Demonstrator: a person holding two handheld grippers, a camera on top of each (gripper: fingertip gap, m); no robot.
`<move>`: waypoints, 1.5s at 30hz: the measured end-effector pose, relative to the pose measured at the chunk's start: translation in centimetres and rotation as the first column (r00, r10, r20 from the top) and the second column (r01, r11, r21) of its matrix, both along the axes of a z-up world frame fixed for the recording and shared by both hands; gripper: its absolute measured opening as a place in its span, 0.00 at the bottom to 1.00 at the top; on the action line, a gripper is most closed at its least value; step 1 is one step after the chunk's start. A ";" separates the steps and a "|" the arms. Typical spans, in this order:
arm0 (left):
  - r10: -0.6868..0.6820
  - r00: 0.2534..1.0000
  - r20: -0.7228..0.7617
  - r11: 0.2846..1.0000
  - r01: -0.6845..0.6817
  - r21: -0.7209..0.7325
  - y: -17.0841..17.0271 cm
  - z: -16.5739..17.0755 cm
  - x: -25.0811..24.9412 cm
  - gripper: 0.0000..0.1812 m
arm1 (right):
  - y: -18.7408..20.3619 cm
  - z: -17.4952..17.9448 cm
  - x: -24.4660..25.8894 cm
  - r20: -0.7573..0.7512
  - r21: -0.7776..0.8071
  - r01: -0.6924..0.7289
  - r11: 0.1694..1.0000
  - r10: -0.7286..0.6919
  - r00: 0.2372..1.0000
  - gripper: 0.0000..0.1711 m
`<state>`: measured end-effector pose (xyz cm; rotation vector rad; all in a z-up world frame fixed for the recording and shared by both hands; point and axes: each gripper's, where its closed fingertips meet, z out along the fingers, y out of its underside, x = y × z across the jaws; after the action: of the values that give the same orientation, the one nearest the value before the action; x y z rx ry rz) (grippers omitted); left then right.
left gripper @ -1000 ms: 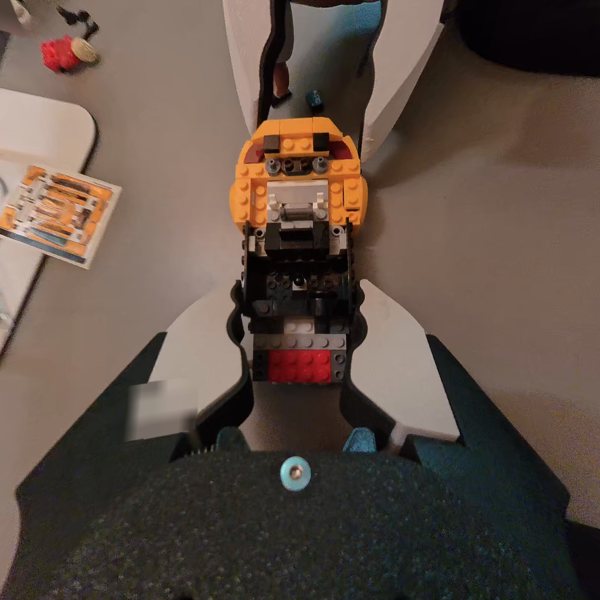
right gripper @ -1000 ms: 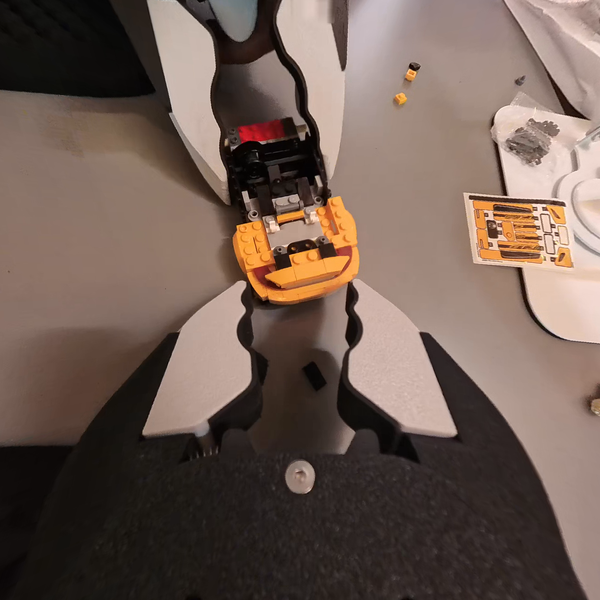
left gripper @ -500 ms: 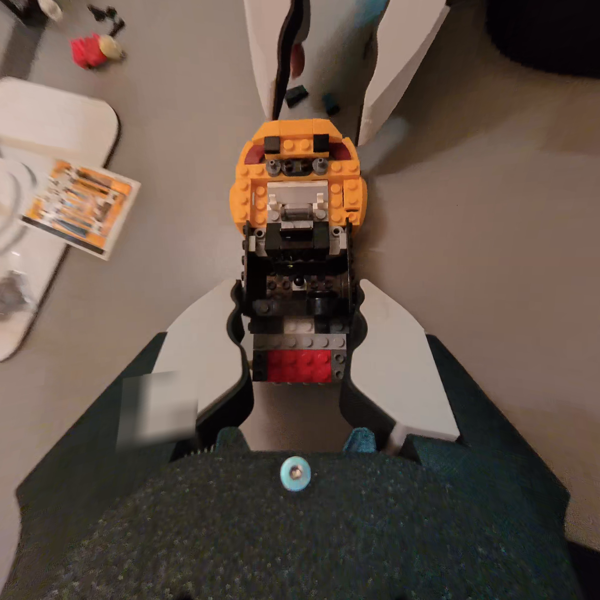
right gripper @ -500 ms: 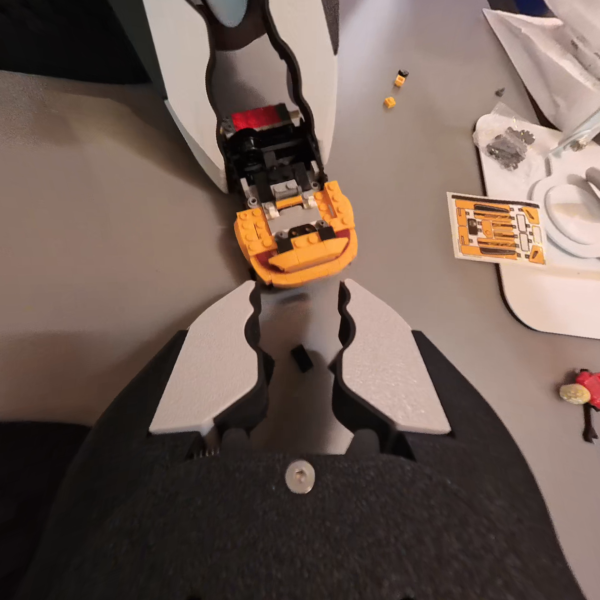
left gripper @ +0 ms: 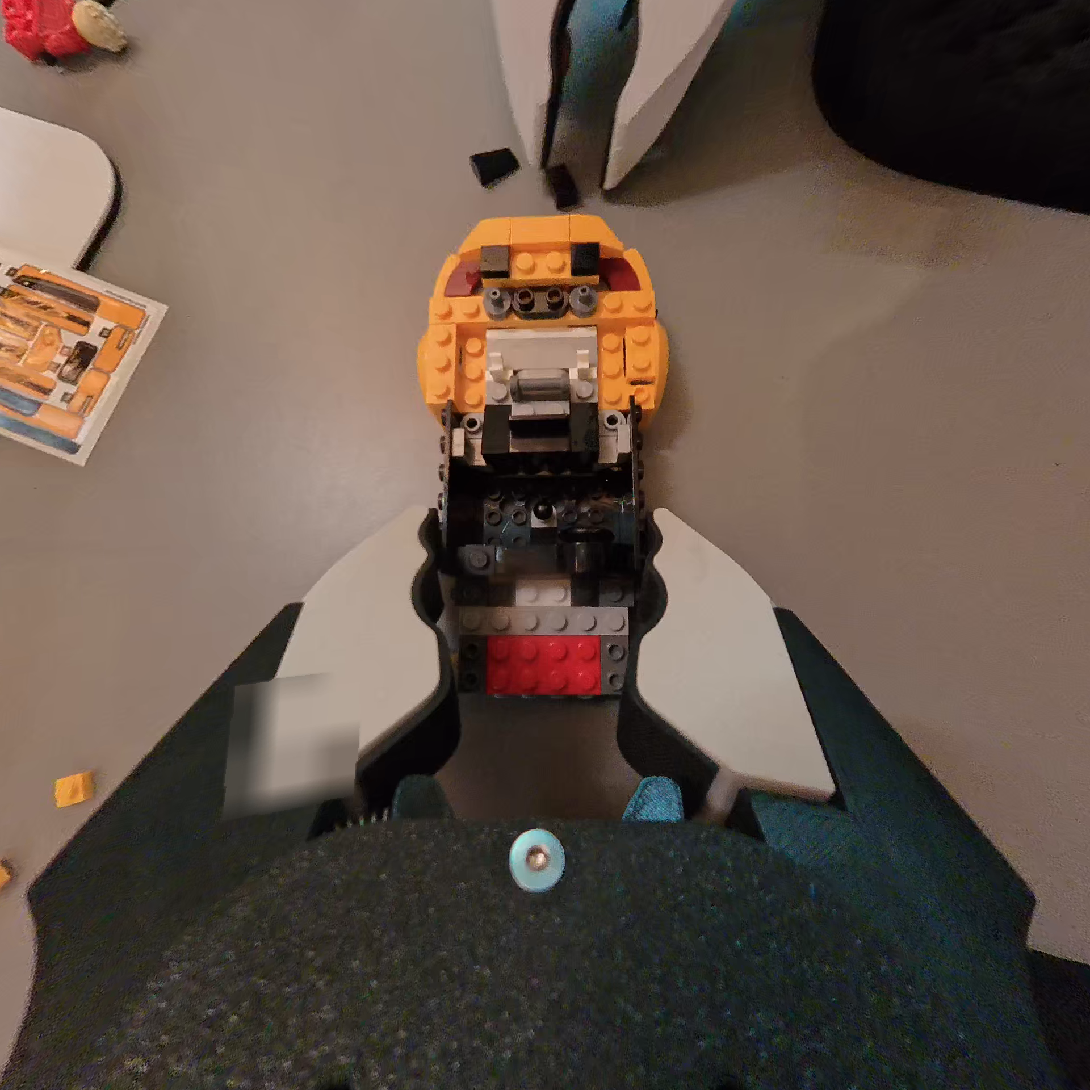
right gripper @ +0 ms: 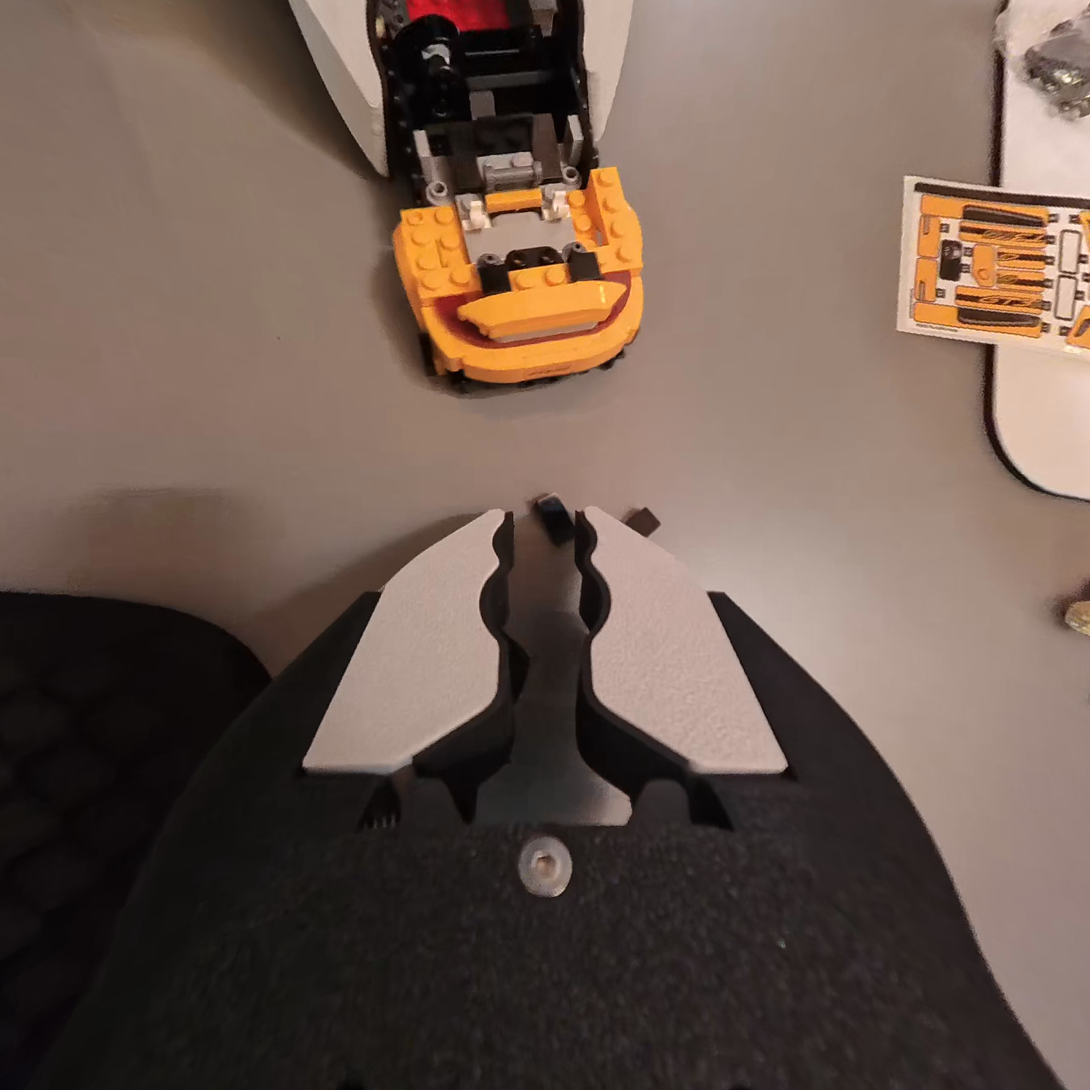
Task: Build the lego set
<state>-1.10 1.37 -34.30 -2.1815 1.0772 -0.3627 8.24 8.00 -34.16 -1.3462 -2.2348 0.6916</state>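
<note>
left gripper clamped on the black rear half of the lego car, orange nose pointing away, car on the grey table. right gripper apart from the car, jaws narrowed to a small gap around a small black piece at the tips; contact unclear. second black piece just beside. sticker sheet to the right.
</note>
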 end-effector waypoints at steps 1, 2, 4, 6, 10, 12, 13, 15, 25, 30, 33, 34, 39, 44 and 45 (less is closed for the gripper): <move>-0.012 1.000 0.000 1.000 0.012 -0.001 -0.1 0.0 0.1 0.35 | 0.1 -0.1 -0.1 0.015 0.005 -0.001 1.000 0.001 1.000 0.11; -0.020 1.000 0.000 1.000 0.020 0.000 -0.2 0.0 0.1 0.35 | 0.1 -0.1 -0.2 0.029 -0.003 -0.008 1.000 0.008 1.000 0.10; -0.029 1.000 0.001 1.000 0.029 -0.001 -0.3 0.0 0.2 0.35 | 0.0 -0.2 -0.2 0.070 -0.019 -0.030 0.999 0.031 0.997 0.10; -0.033 0.999 0.002 0.999 0.033 0.001 -0.3 0.0 0.3 0.35 | 0.0 -0.3 -0.1 0.124 -0.036 -0.058 0.998 0.063 0.990 0.09; -0.028 1.000 -0.006 1.000 0.028 0.001 -0.4 0.0 0.3 0.35 | -0.3 -0.4 -0.1 0.211 -0.069 -0.092 0.993 0.105 0.972 0.04; -0.024 1.000 -0.010 1.000 0.024 -0.001 -0.4 0.0 0.3 0.35 | -0.5 -0.3 -0.1 0.213 -0.070 -0.097 0.993 0.110 0.971 0.04; -0.021 1.000 -0.012 1.000 0.021 -0.002 -0.4 0.0 0.2 0.35 | -0.9 0.2 -0.5 0.175 -0.087 -0.094 0.992 0.108 0.979 0.04; -0.019 1.000 -0.016 1.000 0.019 -0.001 -0.4 0.0 0.2 0.35 | -1.8 2.2 -1.6 0.057 -0.128 -0.085 0.988 0.093 0.994 0.04; -0.014 1.000 -0.020 1.000 0.014 0.016 -0.4 0.2 0.0 0.35 | -4.0 3.9 -4.2 0.049 -0.094 -0.070 0.993 0.075 0.996 0.04; -0.013 1.000 -0.004 1.000 0.013 0.024 -0.3 0.5 -0.1 0.35 | -3.9 3.7 -4.6 0.083 -0.101 -0.062 0.993 0.070 0.994 0.04; -0.013 1.000 -0.003 1.000 0.013 0.027 -0.3 0.5 -0.2 0.35 | -3.9 3.5 -4.6 0.099 -0.094 -0.069 0.993 0.078 0.992 0.04; -0.014 1.000 -0.003 1.000 0.014 0.027 -0.3 0.5 -0.2 0.35 | -3.9 3.5 -4.6 0.102 -0.094 -0.071 0.993 0.080 0.992 0.04; -0.015 1.000 0.001 1.000 0.015 0.027 -0.3 0.5 -0.2 0.35 | -3.9 3.3 -4.6 0.125 -0.092 -0.078 0.993 0.089 0.988 0.04; -0.016 1.000 0.004 1.000 0.016 0.027 -0.3 0.5 -0.2 0.35 | -3.9 3.3 -4.6 0.152 -0.092 -0.080 0.993 0.094 0.984 0.04; -0.017 1.000 0.005 1.000 0.016 0.026 -0.3 0.5 -0.2 0.35 | -3.9 3.3 -4.6 0.154 -0.094 -0.081 0.992 0.095 0.984 0.04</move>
<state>-1.31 1.06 -33.79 -2.1485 1.0916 -0.3598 3.62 4.07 -30.87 -1.3944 -2.4272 0.7445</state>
